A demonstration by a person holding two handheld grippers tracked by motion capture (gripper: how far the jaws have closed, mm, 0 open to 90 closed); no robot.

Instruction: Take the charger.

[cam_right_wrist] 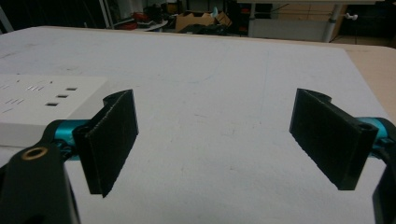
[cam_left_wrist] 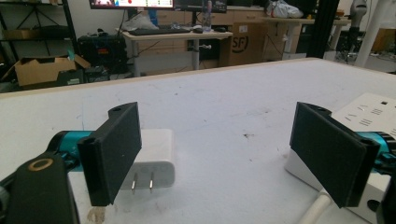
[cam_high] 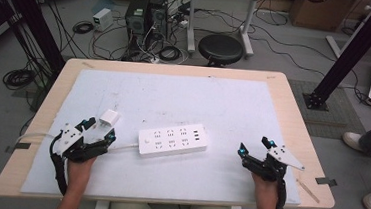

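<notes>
On the desk (cam_high: 293,118), both grippers' jaws stood wide and empty: left gripper (cam_high: 99,130) beside the white charger plug (cam_high: 108,117), right gripper (cam_high: 253,144) right of the power strip (cam_high: 172,139).

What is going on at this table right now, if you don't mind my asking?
A person sits at the table with a gripper in each hand. Both are open and hold nothing. The left gripper rests near a white charger that lies on the mat, prongs toward its camera. A white power strip lies in the middle, its cord running toward the left gripper. The right gripper rests on the mat, apart from the strip. Plugging the charger into the strip looks like the likely job, though nothing has been picked up.
</notes>
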